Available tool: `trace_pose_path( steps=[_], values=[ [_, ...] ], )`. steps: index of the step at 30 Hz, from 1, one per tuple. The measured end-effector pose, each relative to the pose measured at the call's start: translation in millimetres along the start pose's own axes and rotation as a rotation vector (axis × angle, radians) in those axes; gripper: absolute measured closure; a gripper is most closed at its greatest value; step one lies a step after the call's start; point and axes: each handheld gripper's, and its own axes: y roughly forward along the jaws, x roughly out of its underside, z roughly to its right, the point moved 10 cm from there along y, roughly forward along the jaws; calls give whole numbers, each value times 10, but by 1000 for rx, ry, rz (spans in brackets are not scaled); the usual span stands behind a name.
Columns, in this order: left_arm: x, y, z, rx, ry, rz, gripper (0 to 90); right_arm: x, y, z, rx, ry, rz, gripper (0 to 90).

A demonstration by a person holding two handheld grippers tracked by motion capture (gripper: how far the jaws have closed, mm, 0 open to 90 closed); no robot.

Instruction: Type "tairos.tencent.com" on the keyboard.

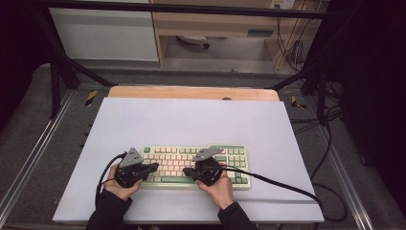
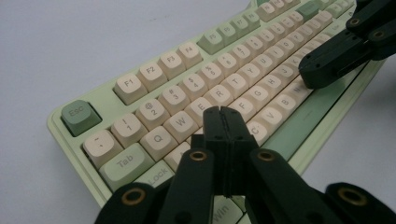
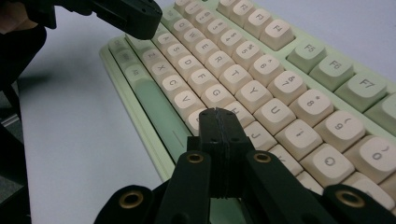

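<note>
- The pale green plastic keyboard with cream and green keycaps (image 1: 196, 165) lay in the lower centre of the high view, flat on the white rectangular sheet (image 1: 191, 122) that covered the light wooden table (image 1: 191, 92).
- You held the left black two-jaw gripper (image 1: 152, 167) at the lower left of that view, its tip over the keyboard's left end, with your left hand (image 1: 117, 187) behind it.
- In the left gripper view its jaws stood pressed together with nothing between them, and the tip (image 2: 222, 111) sat low in the centre of the frame over the cream letter keys near the E and R keys. Whether it touched a key could not be told.
- You held the right black two-jaw gripper (image 1: 189, 172) at the lower centre of the high view, over the middle of the keyboard's bottom rows, with your right hand (image 1: 220, 187) behind it.
- In the right gripper view its jaws were likewise shut tight and empty, the tip (image 3: 218, 112) in the lower centre of the frame above the keys between the long green space bar (image 3: 156, 105) and the H key. Contact with the keys could not be told.
- The two tips lay near each other but apart over the keyboard: the right gripper appeared at the upper right of the left gripper view, and the left gripper at the upper left of the right gripper view.
- A black cable (image 1: 282, 184) trailed from the right gripper toward the lower right of the high view.
</note>
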Motion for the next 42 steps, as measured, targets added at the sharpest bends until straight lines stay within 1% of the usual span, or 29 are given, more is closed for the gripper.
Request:
trace_pose_path(
  steps=[2, 4, 9, 14, 30, 42],
  values=[
    [-2, -2, 4, 1, 1, 1, 899, -10, -38, 19, 9, -13, 3, 900],
    [-5, -5, 6, 2, 2, 1, 899, -20, -84, 33, 11, -14, 7, 900],
    [-6, -2, 11, 3, 3, 1, 899, -30, -221, 107, 31, -1, 25, 900],
    [-12, -1, 24, 5, 4, 2, 899, 7, -334, 181, 39, 14, 36, 900],
    [-89, 1, 99, 12, 21, 9, 900, 186, -556, 357, 56, 39, 64, 900],
    [-180, 122, 190, 22, 31, -4, 899, 313, -665, 445, 73, 59, 62, 900]
  ],
)
